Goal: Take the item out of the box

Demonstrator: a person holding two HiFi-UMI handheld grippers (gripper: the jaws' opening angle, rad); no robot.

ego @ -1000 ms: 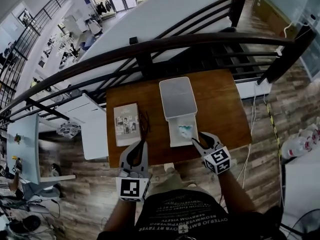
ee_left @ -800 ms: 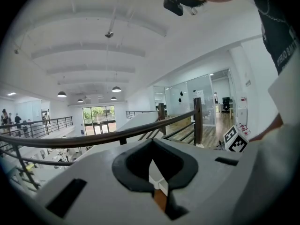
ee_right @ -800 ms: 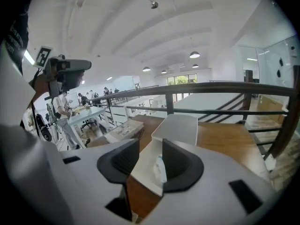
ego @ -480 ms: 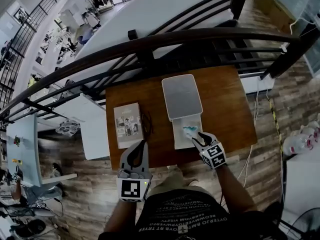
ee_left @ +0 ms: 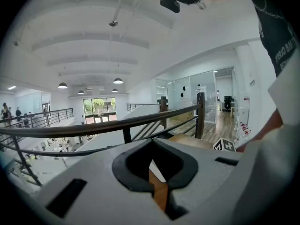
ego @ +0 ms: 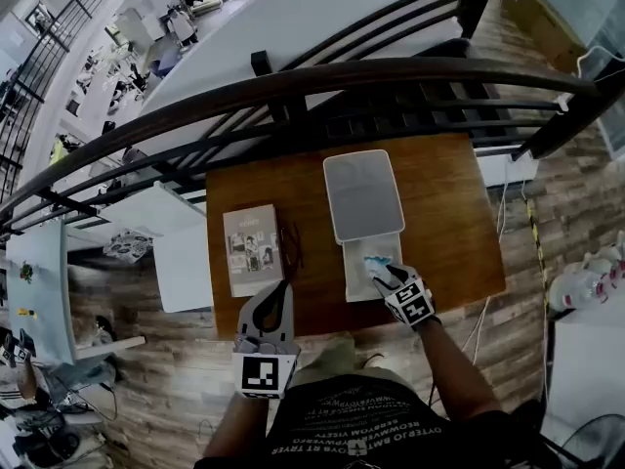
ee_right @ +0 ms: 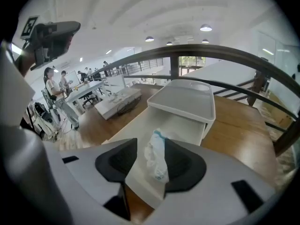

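Note:
A white box (ego: 361, 193) stands on the wooden table (ego: 449, 213), its drawer (ego: 355, 279) pulled out toward me. A crumpled white plastic bag with blue print (ego: 375, 259) lies in the drawer. My right gripper (ego: 380, 273) reaches over the drawer's near end. Its jaws are opening, with the bag (ee_right: 157, 161) standing between them and not squeezed by the pads. The box (ee_right: 180, 100) lies just beyond it. My left gripper (ego: 282, 287) hovers at the table's front edge, left of the drawer, shut with nothing in it (ee_left: 151, 142).
A book (ego: 251, 249) lies on the table's left part with a dark thin thing (ego: 291, 245) beside it. A dark metal railing (ego: 293, 86) runs behind the table. Beyond it the floor drops to a lower level. Wood flooring surrounds the table.
My right gripper has moved forward and left over the drawer until the bag sits between its jaws. The left gripper has stayed by the table's front edge.

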